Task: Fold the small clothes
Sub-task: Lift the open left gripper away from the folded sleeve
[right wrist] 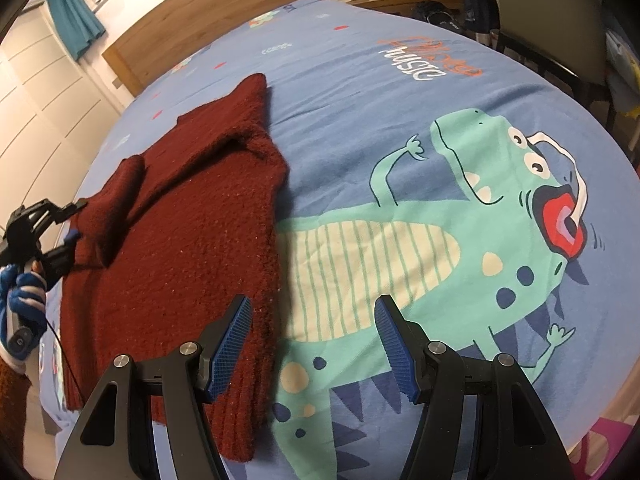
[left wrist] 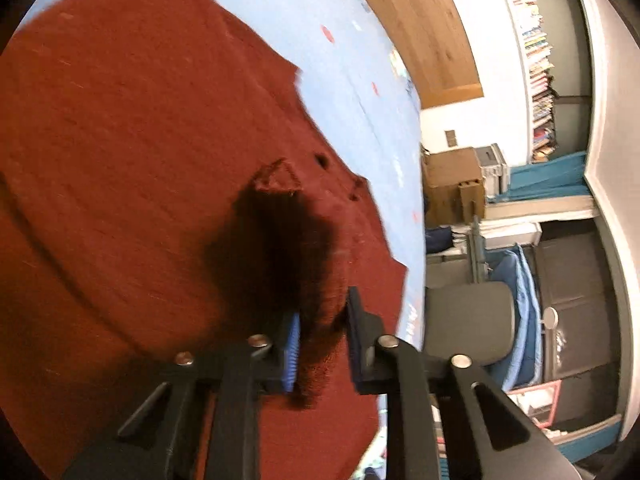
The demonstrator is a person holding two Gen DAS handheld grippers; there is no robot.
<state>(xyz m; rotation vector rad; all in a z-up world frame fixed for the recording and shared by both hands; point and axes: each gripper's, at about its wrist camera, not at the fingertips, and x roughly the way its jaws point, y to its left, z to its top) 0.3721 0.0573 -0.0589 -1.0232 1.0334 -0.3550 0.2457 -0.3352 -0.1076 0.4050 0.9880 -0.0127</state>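
Observation:
A dark red knitted sweater [right wrist: 180,240] lies on a blue bed cover with a green dinosaur print [right wrist: 400,240]. In the left wrist view the sweater [left wrist: 120,140] fills most of the frame. My left gripper [left wrist: 322,322] is shut on a bunched fold of the sweater, likely a sleeve, held between its blue pads. It also shows in the right wrist view [right wrist: 74,218] at the sweater's left edge. My right gripper [right wrist: 312,324] is open and empty, hovering over the sweater's right edge near the hem.
A wooden headboard [right wrist: 192,28] stands at the far end of the bed. A grey chair [left wrist: 468,320], cardboard boxes [left wrist: 452,188] and bookshelves [left wrist: 536,60] stand beside the bed. A teal curtain [right wrist: 72,20] hangs at the back.

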